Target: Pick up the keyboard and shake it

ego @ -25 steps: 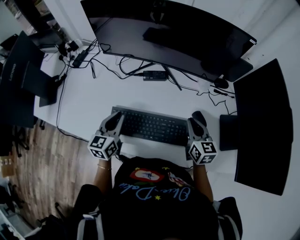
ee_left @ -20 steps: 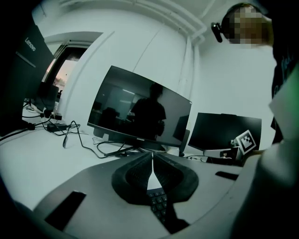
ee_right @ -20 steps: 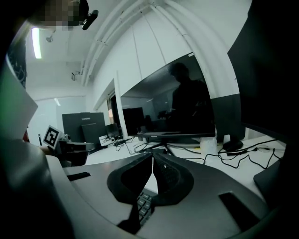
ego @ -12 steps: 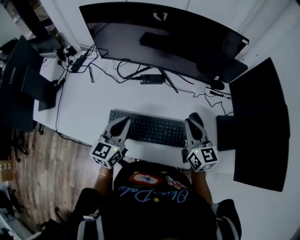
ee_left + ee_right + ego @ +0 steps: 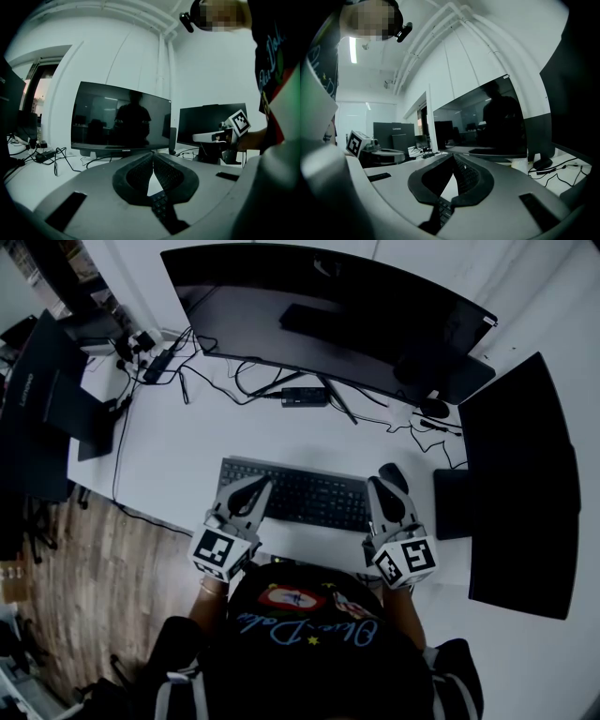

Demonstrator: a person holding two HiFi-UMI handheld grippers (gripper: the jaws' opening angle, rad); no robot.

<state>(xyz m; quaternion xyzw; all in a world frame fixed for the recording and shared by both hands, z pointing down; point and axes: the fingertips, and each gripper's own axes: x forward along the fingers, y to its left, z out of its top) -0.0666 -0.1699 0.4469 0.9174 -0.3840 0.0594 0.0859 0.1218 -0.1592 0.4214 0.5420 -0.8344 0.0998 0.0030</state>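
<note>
Head view | left gripper [image 5: 255, 488], right gripper [image 5: 380, 488]: each clamped on one end of black keyboard [image 5: 309, 495] | step: pickup, I judge | next: I shake it, both grips firm.

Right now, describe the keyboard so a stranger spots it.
On the white desk, look before the wide curved monitor. The keyboard is there, left gripper and right gripper clamping its ends. It is a long black slab of keys; the mouse beside it is small.
</note>
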